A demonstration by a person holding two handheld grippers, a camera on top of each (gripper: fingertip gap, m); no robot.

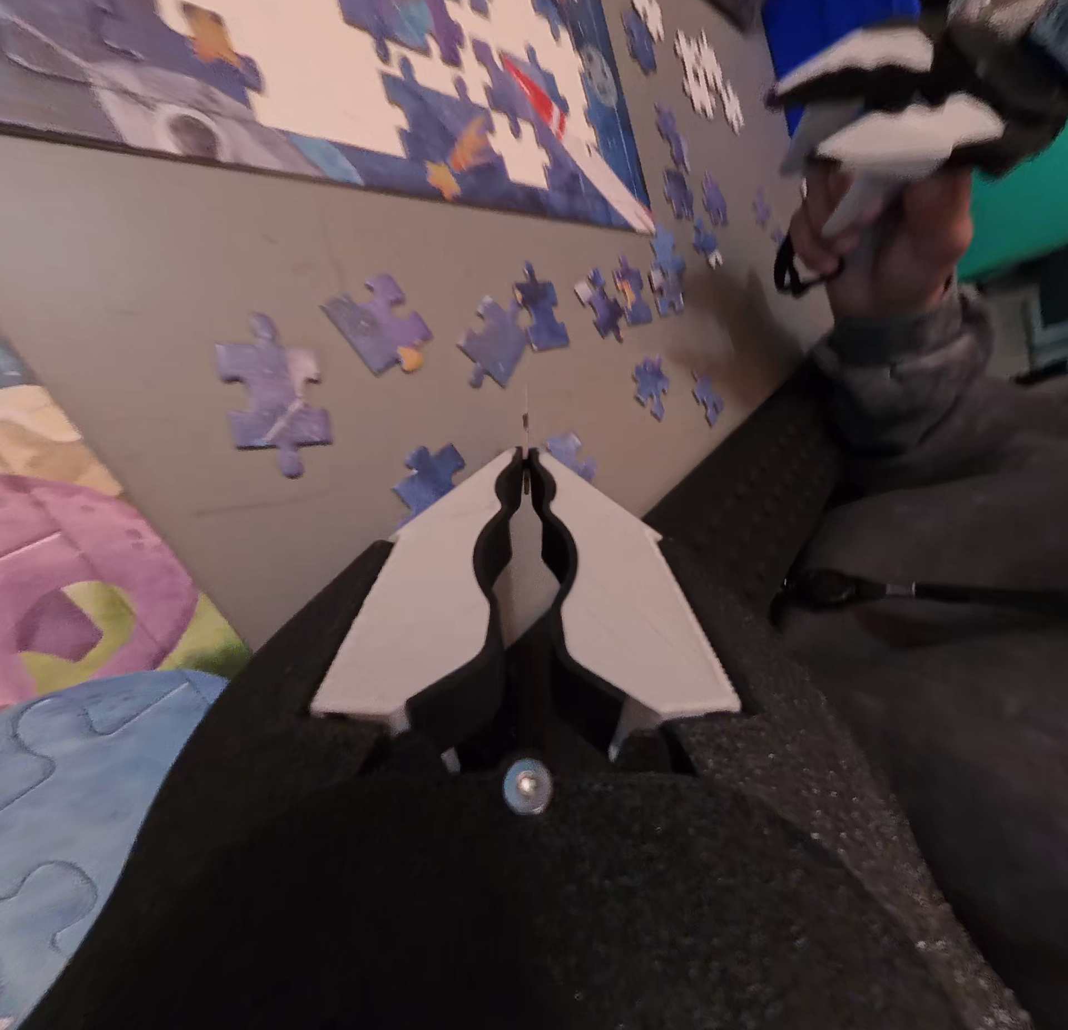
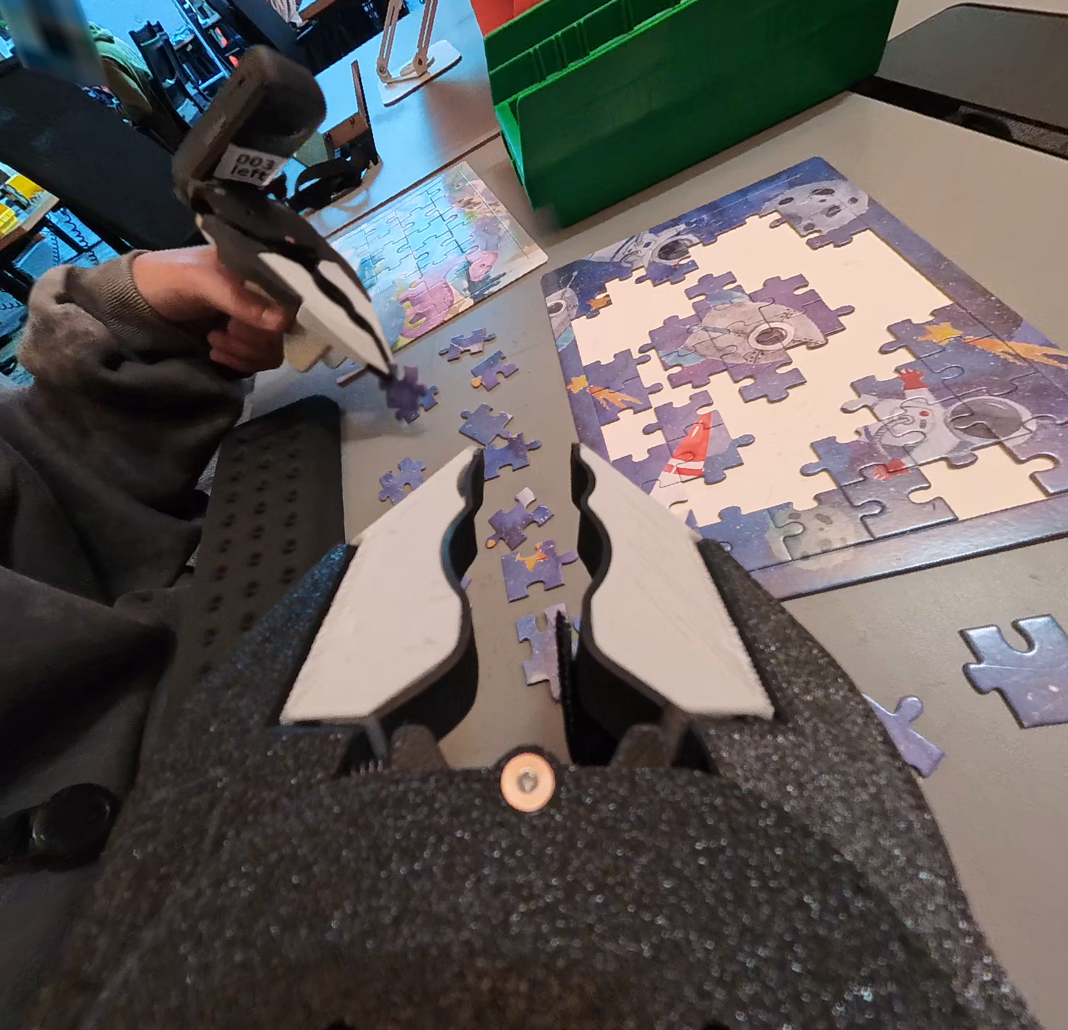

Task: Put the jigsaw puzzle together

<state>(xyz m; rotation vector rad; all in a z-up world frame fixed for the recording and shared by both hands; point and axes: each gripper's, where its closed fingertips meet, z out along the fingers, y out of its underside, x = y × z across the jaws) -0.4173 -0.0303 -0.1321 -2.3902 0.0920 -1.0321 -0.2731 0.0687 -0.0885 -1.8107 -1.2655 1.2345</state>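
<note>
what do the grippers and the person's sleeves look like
Both the left gripper and right gripper have speckled black bodies, a round silver bolt, and white wedge-shaped fingers lined with wavy black pads. The left gripper carries a white label. The person wears a grey fleecy sleeve.

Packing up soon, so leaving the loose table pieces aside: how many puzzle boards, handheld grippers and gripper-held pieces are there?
Puzzle boards: 2 (half-filled blue space jigsaw, finished pastel jigsaw)
Black-and-white two-finger grippers: 2 (left gripper, right gripper)
Held pieces: 1 (purple cardboard piece, in the left gripper)
Total: 5
</note>
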